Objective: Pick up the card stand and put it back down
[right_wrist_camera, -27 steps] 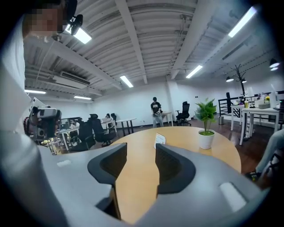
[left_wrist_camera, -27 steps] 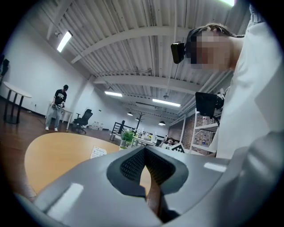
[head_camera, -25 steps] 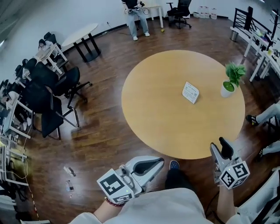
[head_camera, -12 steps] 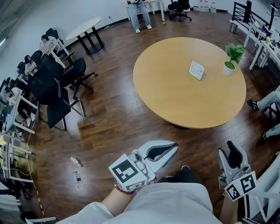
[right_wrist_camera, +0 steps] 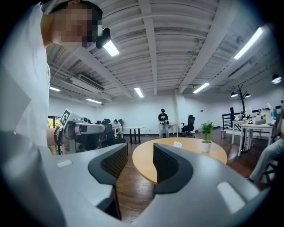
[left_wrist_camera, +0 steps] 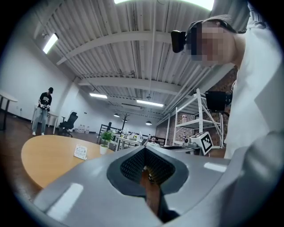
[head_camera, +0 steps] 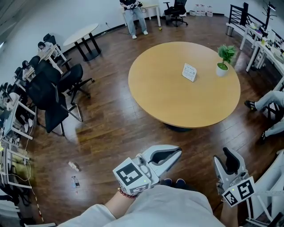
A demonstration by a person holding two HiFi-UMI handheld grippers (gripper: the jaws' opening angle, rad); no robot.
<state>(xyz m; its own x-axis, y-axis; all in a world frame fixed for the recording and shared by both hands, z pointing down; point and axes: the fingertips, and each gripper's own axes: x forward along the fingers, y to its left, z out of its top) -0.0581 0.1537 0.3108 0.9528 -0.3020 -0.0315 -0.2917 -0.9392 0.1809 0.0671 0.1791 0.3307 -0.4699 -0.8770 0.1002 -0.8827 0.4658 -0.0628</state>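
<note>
The white card stand (head_camera: 189,72) stands upright on the round wooden table (head_camera: 168,97), toward its far right, next to a small potted plant (head_camera: 223,60). Both grippers hang low near my body, well short of the table, over the wooden floor. My left gripper (head_camera: 176,152) is shut with nothing in it; in its own view its pads (left_wrist_camera: 133,166) meet. My right gripper (head_camera: 227,154) stands open and empty, and the table with the card stand (right_wrist_camera: 177,144) shows through the gap between its jaws.
Black office chairs (head_camera: 53,97) crowd the left side. A small round table (head_camera: 82,34) and a standing person (head_camera: 133,13) are at the back. A seated person's legs (head_camera: 266,99) are to the right of the table. Small items (head_camera: 73,167) lie on the floor.
The table now lies farther from me than a second ago; I have backed away from it. Both grippers stay low by my body.
</note>
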